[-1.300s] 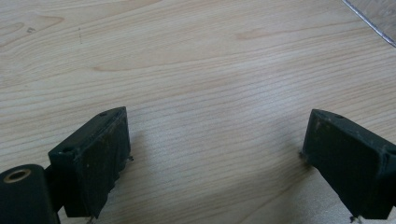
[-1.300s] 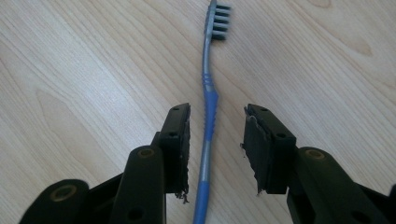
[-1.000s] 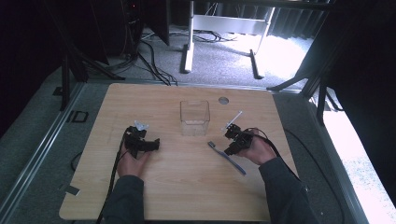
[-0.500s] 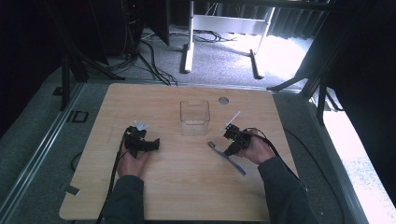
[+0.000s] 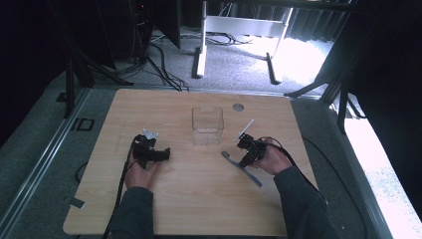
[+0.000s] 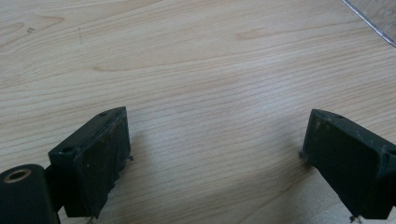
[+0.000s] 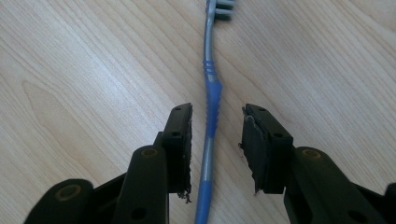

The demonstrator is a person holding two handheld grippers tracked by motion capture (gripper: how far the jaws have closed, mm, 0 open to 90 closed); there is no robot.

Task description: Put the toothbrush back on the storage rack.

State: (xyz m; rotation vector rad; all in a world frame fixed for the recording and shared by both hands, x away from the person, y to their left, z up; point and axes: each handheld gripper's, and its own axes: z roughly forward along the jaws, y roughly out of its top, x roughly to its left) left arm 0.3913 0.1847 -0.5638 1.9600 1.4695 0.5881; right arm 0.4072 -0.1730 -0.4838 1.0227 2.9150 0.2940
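- Your right gripper [image 7: 215, 140] sits low over the table [image 5: 199, 199], its jaws straddling the handle of the blue toothbrush [image 7: 208, 121]; they have just been closing, yet a gap shows on both sides, so nothing is gripped.
- The toothbrush lies flat on the wood at the table's right side, its bristle head pointing away from your right hand [image 5: 271, 158].
- Your left gripper [image 6: 215, 163] rests with its jaws spread wide over bare wood, holding nothing.
- Farther off, a clear plastic box [image 5: 207, 125] stands mid-table, apart from both grippers.
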